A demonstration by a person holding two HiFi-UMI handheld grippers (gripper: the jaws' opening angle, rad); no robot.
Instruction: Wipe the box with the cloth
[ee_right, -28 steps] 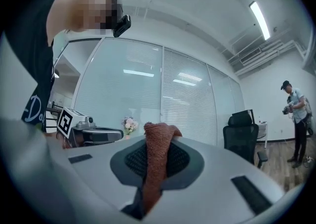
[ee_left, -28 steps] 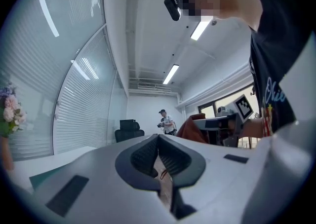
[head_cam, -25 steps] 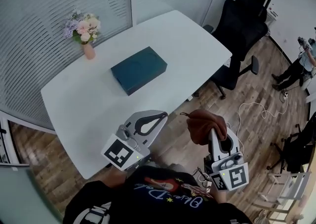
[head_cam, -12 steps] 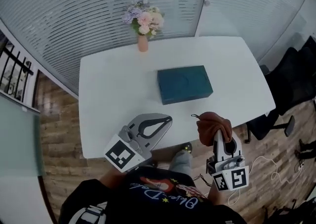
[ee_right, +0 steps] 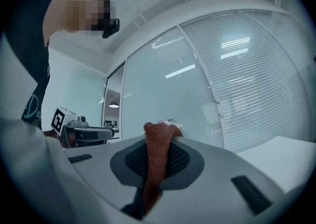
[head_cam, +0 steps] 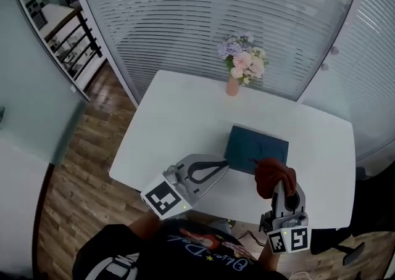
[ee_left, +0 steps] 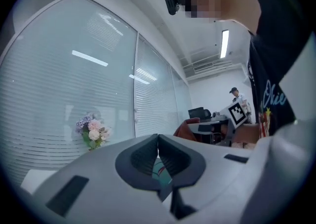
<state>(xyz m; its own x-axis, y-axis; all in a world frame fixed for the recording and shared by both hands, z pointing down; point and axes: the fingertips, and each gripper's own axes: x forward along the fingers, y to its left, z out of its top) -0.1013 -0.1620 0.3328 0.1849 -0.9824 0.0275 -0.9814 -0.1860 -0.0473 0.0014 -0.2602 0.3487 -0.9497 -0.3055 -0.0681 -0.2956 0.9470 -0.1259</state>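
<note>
A dark teal box [head_cam: 256, 148] lies flat on the white table [head_cam: 179, 124]. My right gripper [head_cam: 276, 177] is shut on a rust-brown cloth [head_cam: 272, 176], which bunches over the box's near right corner. The same cloth [ee_right: 157, 164] hangs pinched between the jaws in the right gripper view. My left gripper [head_cam: 223, 163] is shut with nothing in it, its tip at the box's near left edge. A sliver of the teal box [ee_left: 161, 172] shows through the jaws in the left gripper view.
A pink vase of flowers [head_cam: 242, 68] stands at the table's far edge, behind the box. A glass wall with blinds [head_cam: 216, 20] runs behind the table. Wooden floor [head_cam: 80, 161] lies to the left. Another person [ee_left: 238, 97] stands far off.
The head view has swung round and closer to the table. Both grippers have come forward over the table's near edge to the box, the cloth still in the right one.
</note>
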